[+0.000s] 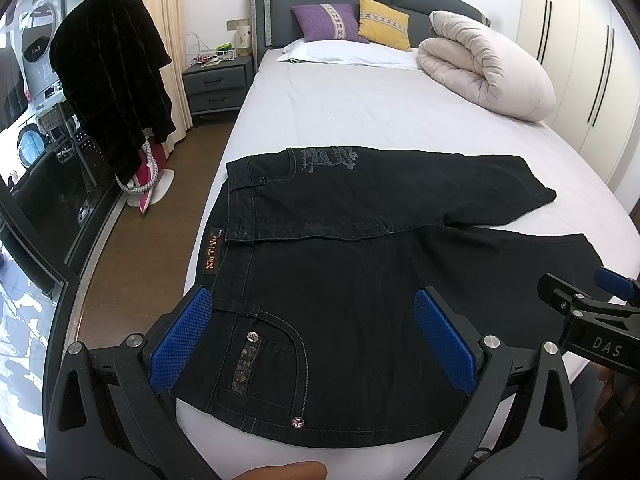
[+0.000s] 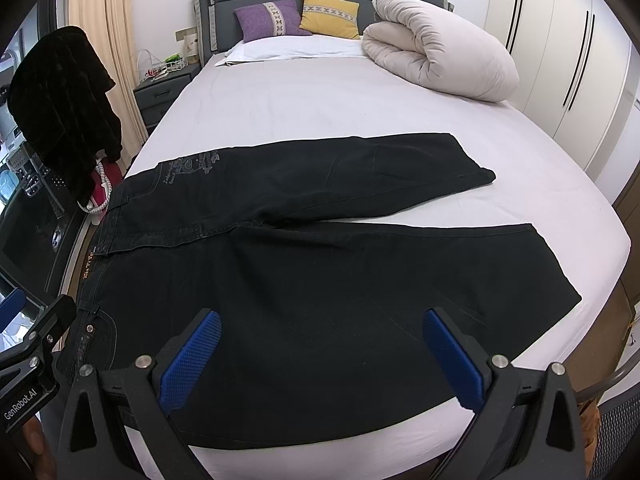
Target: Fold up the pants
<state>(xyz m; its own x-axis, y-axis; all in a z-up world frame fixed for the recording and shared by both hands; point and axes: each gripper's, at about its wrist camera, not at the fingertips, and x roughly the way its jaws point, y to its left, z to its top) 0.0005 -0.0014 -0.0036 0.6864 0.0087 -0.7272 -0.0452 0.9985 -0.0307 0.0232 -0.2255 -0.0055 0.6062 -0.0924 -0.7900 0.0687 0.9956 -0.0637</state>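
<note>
Both wrist cams low, near, facing headboard (shared: pants [image 1: 360, 264]).

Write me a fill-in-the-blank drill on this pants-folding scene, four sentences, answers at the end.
1. The black pants lie spread out on the ____.
2. Both the left gripper and the right gripper have their jaws ____.
3. Next to the purple cushion leans a ____ cushion.
4. The rolled duvet lies on the side of the bed nearest the ____.

Missing words: bed; open; yellow; wardrobe
</note>
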